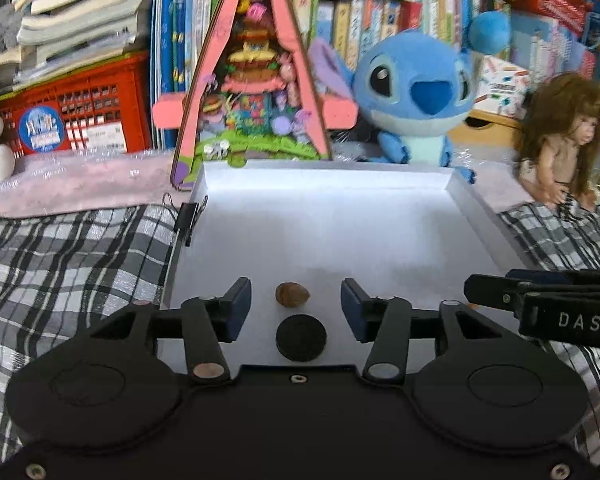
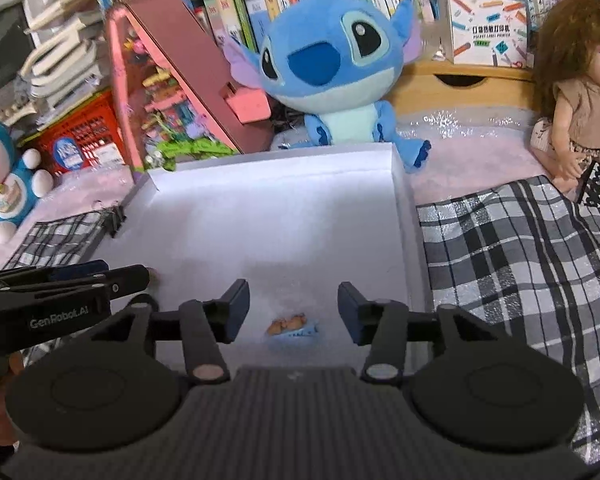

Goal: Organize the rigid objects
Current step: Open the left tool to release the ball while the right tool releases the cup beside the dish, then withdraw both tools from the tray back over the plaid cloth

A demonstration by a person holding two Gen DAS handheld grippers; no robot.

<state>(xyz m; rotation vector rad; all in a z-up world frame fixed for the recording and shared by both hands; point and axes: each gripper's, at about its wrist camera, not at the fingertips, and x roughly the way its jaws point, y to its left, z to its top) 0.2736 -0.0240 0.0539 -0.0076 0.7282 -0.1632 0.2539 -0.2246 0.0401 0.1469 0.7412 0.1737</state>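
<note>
- Left wrist view: the left gripper (image 1: 296,310) hangs over the near edge of the white tray (image 1: 384,236), its fingers (image 1: 236,312) spread apart with nothing pressed between them. A brown nut-like piece (image 1: 292,295) and a black round disc (image 1: 301,337) lie on the tray floor in the gap, the disc closer to the near edge, the nut just beyond it. Both sit free of the pads, so they look set down here as sorted items.
- Same view: the right gripper (image 1: 540,296) reaches in over the tray's right rim, near the near right corner.
- Right wrist view: the right gripper (image 2: 293,312) also stands with fingers (image 2: 350,314) parted and empty. A small flat packet, blue with orange-brown figures (image 2: 294,326), lies on the tray (image 2: 400,184) between them, by the near edge and towards the right wall.
- Same view: a black binder clip (image 2: 116,216) sits on the tray's left rim, probably to hold the checked cloth (image 2: 512,248). The rest of the tray is bare, leaving room for further objects.
</note>
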